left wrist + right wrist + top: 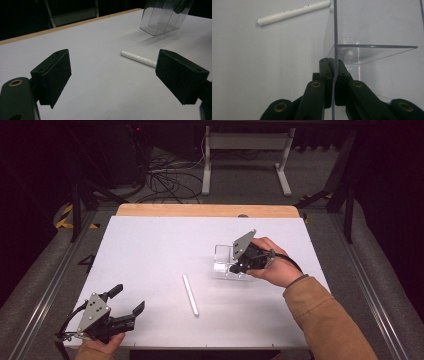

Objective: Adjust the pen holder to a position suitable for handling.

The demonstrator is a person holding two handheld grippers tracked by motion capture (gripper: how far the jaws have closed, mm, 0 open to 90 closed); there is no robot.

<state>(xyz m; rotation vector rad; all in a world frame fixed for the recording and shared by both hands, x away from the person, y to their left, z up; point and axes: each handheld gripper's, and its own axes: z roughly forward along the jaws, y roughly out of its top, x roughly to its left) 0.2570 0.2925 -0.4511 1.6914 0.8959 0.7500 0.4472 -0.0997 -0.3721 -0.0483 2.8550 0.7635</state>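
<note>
Centrally on the white worktop (150, 250) lies a slim white tube (190, 294), flat on its side and running roughly toward and away from the person. In the right gripper view a line of small dark print runs along the tube (293, 12), but it is too blurred and small to read; the left gripper view shows faint marks on it as well, equally illegible. No other writing or brand shows on anything.

To the right of the tube, a clear plastic box (224, 261) with thin transparent walls is held by the right gripper (239, 265). Its fingers are clamped together on one of the box's walls, which passes edge-on between them in the right gripper view (334, 50). In the left gripper view the box (162, 18) appears tilted, with its near bottom corner raised off the surface.

The left gripper (127, 302) sits near the front left corner of the worktop, well apart from the tube, its fingers (53, 75) spread wide with nothing between them.
</note>
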